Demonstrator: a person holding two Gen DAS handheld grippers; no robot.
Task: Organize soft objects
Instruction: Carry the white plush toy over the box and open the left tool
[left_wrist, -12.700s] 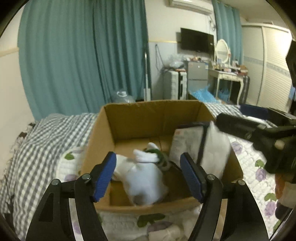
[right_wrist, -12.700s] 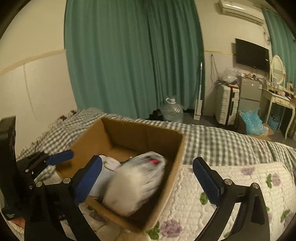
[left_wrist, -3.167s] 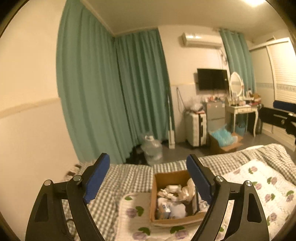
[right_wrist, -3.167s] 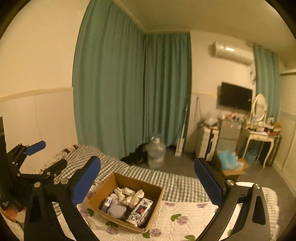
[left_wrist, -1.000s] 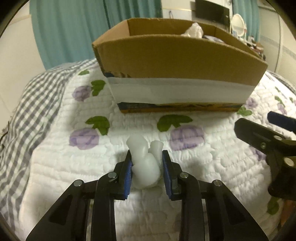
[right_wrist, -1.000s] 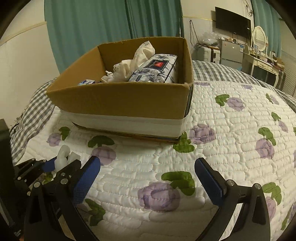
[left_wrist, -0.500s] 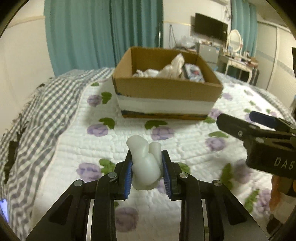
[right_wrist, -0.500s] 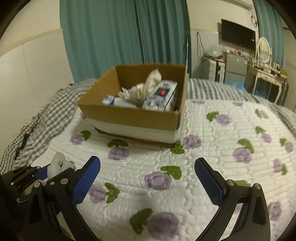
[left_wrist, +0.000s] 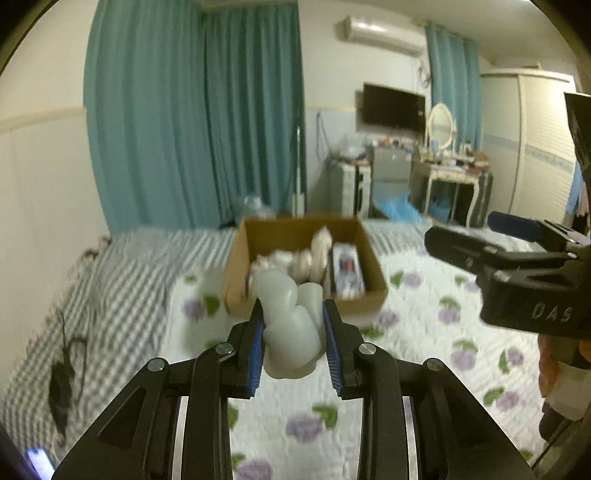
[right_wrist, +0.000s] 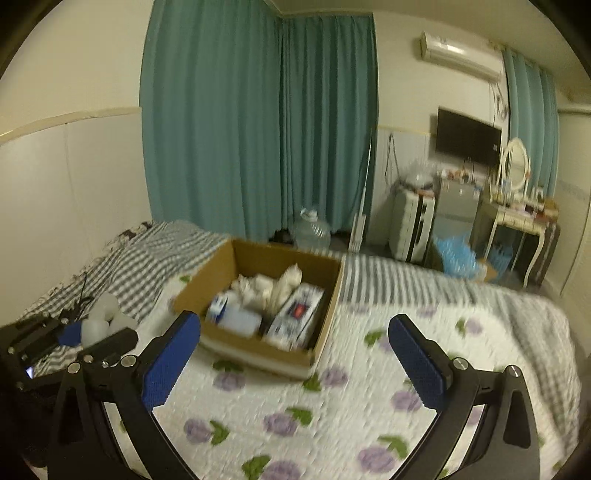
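Left gripper (left_wrist: 292, 332) clamped on white squishy toy (left_wrist: 288, 325), held up in air above floral quilt (left_wrist: 417, 332), short of cardboard box (left_wrist: 373, 266). Box sits on quilt w/ tissue pack (right_wrist: 295, 314) & white soft bits inside. Right gripper (right_wrist: 293, 354) spread wide, nothing between pads, hovering nr box.

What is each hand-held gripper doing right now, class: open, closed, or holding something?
Left hand-held gripper: closed on the white toy.
Right hand-held gripper: open, holding nothing.
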